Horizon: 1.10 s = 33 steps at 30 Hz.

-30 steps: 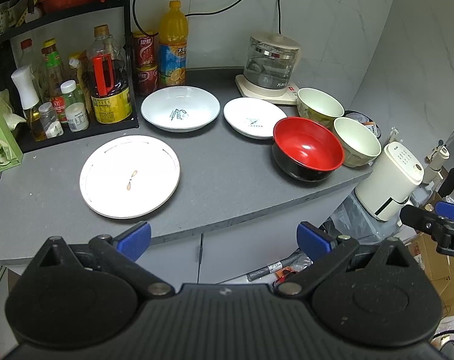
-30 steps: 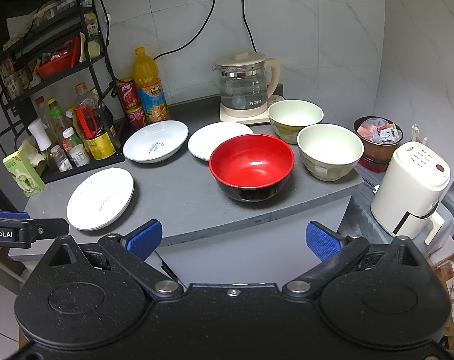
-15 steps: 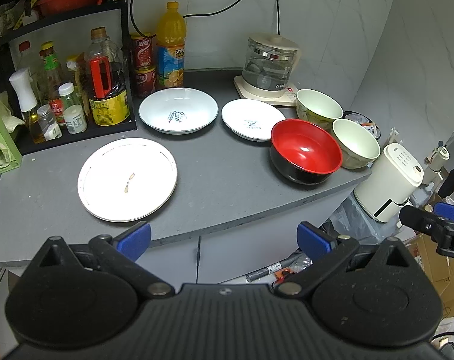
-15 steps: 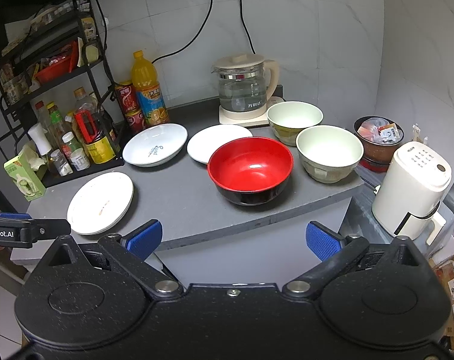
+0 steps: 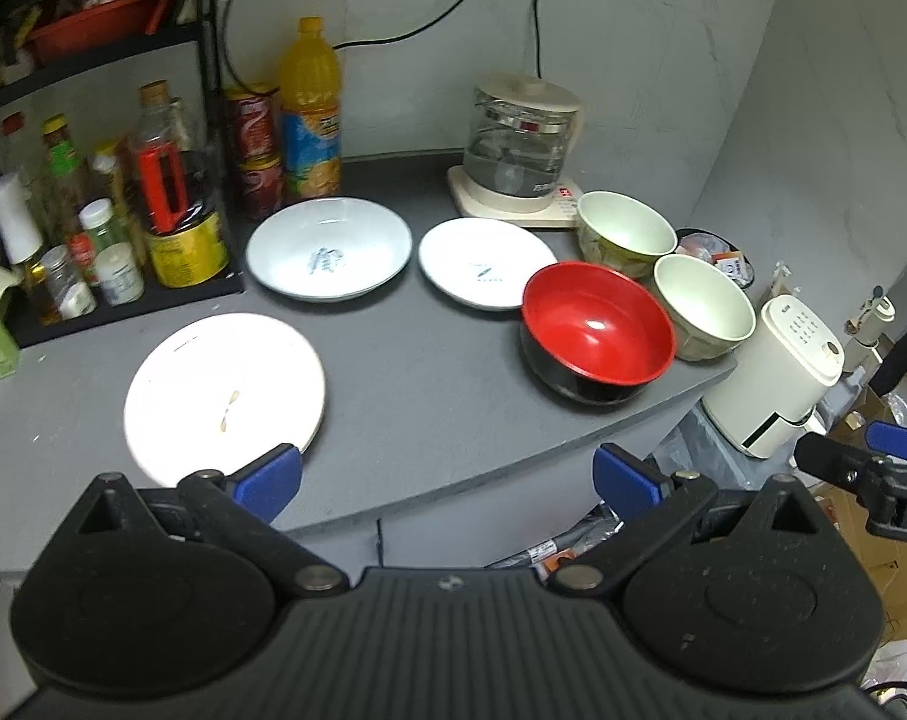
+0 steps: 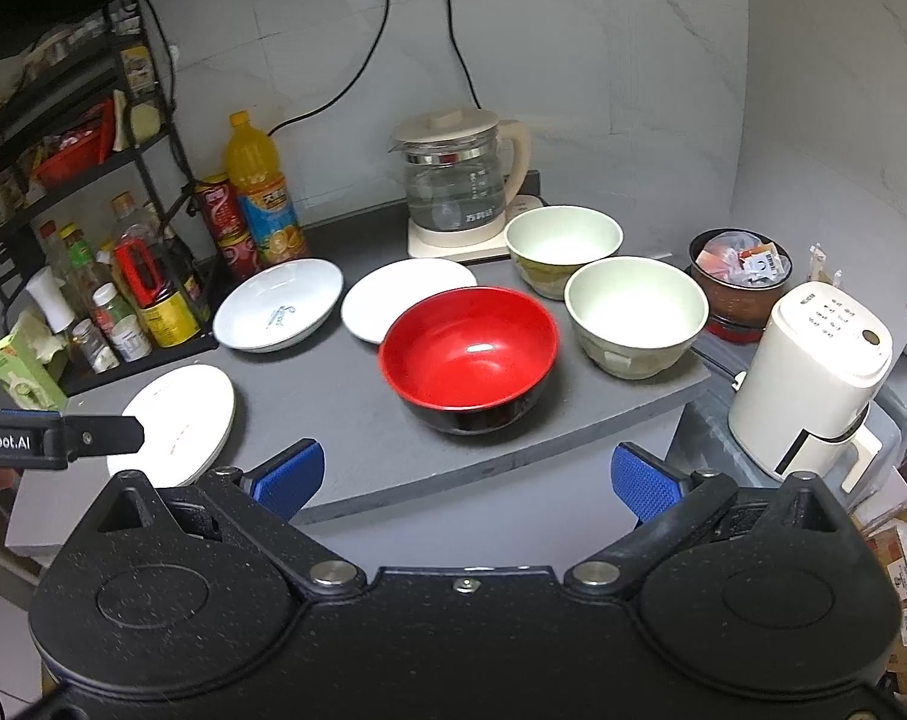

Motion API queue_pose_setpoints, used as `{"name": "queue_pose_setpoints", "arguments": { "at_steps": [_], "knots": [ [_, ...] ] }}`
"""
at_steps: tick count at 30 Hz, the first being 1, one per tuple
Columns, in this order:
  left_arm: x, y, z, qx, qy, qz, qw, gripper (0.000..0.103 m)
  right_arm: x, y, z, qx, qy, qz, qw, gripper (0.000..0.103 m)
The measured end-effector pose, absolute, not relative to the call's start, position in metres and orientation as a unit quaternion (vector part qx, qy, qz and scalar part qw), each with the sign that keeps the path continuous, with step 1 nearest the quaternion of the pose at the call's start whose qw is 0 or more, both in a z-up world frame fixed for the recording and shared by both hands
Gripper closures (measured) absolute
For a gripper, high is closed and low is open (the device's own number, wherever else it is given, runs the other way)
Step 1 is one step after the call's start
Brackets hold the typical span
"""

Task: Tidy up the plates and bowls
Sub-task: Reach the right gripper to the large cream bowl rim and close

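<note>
The lettering "nRobot.AI" is printed in white on the black side of the left gripper (image 6: 57,438), cut off at the frame edge. A single white "D" is shown on the right gripper (image 5: 873,468) at the picture's border. White Chinese characters, too small to be read, are carried on the glass kettle (image 6: 453,186). Labels on the orange bottle (image 6: 264,198) and the red cans (image 6: 222,222) are possibly Chinese as well, but stay illegible.
</note>
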<state>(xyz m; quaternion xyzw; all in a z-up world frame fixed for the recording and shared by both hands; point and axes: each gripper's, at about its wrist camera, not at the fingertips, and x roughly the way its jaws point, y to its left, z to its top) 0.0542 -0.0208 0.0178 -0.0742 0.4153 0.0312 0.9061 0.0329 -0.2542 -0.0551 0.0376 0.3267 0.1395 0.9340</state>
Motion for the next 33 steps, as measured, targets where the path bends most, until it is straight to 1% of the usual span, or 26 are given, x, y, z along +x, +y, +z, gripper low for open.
{"name": "queue_pose_setpoints", "arguments": {
  "at_steps": [16,33],
  "knots": [
    [0.168,-0.028,0.008,-0.061,0.427,-0.032,0.902,0.001,0.111,-0.264,-0.057,0.072,0.331,0.066,0.939,0.000],
    [0.273,-0.044,-0.007,-0.034,0.444,-0.119,0.887,0.001,0.160,-0.284,-0.071,0.132,0.344,-0.027,0.929,0.000]
  ]
}}
